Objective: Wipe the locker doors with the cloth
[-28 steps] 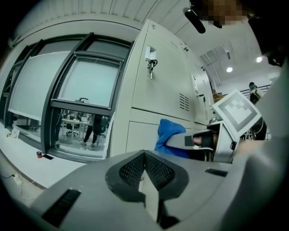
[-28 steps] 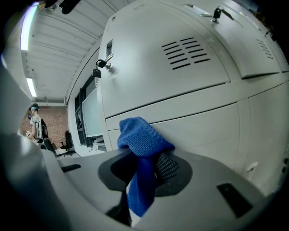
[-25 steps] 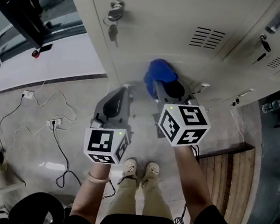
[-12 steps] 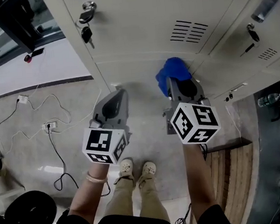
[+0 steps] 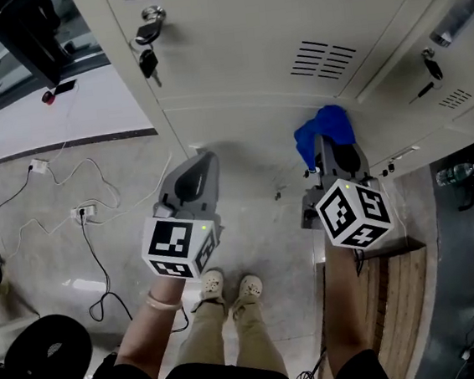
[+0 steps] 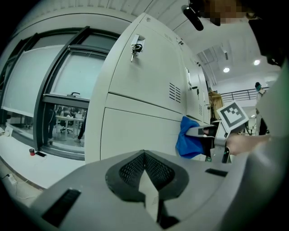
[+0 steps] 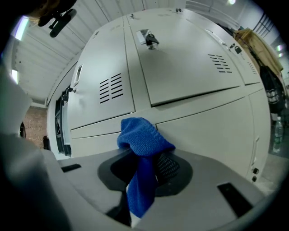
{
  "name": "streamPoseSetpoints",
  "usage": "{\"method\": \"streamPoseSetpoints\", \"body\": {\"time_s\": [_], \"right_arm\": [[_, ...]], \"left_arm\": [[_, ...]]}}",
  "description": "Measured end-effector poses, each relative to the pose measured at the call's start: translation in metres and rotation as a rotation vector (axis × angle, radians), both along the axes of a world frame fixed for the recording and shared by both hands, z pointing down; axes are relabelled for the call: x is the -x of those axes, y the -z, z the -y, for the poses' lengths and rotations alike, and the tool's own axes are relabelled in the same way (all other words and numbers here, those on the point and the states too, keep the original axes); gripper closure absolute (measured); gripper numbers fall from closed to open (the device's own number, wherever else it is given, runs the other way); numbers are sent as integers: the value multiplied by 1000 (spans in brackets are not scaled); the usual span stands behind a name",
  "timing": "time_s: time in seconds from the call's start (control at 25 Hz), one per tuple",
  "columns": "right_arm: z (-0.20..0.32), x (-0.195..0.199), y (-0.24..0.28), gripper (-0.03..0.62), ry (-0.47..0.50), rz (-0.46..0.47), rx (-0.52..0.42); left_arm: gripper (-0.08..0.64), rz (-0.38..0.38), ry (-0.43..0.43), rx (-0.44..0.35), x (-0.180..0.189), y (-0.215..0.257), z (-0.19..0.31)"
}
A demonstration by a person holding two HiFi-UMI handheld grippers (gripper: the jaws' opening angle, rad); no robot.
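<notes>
The beige locker doors (image 5: 247,40) fill the top of the head view. My right gripper (image 5: 331,151) is shut on a blue cloth (image 5: 322,132), which is bunched against the lower door near the seam between two locker columns. In the right gripper view the cloth (image 7: 143,140) hangs from the closed jaws of the right gripper (image 7: 145,173), with the door seams (image 7: 149,106) just behind it. My left gripper (image 5: 201,165) hovers to the left, shut and holding nothing. In the left gripper view, past the left gripper (image 6: 145,169), the cloth (image 6: 187,142) lies against the lower door (image 6: 135,135).
Keys (image 5: 147,59) hang from a lock on the upper left door, and another key (image 5: 426,68) hangs at the right. Cables and a power strip (image 5: 88,212) lie on the floor at left. A wooden board (image 5: 401,310) is at right and a black stool (image 5: 49,360) at bottom left.
My right gripper has carried the blue cloth to the right along the lower locker door. The left gripper has stayed almost in place.
</notes>
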State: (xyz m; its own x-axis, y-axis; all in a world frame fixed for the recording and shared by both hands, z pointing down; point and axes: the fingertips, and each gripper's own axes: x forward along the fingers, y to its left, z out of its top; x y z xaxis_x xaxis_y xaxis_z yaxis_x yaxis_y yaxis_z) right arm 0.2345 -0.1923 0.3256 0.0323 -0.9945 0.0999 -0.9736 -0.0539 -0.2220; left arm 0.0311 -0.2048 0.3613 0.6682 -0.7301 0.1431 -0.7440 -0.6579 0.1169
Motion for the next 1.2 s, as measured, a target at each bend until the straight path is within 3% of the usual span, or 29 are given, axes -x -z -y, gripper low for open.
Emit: {"method": "streamPoseSetpoints", "body": {"time_s": [0.12, 0.32, 0.44, 0.64, 0.92, 1.2], "right_arm": [[-2, -13, -2, 505, -28, 62, -10], [-5, -14, -2, 505, -62, 41, -25], [-9, 3, -7, 505, -23, 24, -25], [-5, 58, -28, 505, 108, 4, 20], [14, 182, -47, 505, 424, -1, 40], [36, 242, -72, 505, 462, -3, 87]], "left_arm": [[554, 7, 5, 1, 1, -3, 2], [554, 17, 10, 18, 1, -13, -4], [554, 13, 27, 23, 4, -17, -5], [554, 1, 78, 32, 20, -22, 0], [554, 18, 152, 46, 64, -33, 1], [554, 30, 185, 57, 99, -41, -6]]}}
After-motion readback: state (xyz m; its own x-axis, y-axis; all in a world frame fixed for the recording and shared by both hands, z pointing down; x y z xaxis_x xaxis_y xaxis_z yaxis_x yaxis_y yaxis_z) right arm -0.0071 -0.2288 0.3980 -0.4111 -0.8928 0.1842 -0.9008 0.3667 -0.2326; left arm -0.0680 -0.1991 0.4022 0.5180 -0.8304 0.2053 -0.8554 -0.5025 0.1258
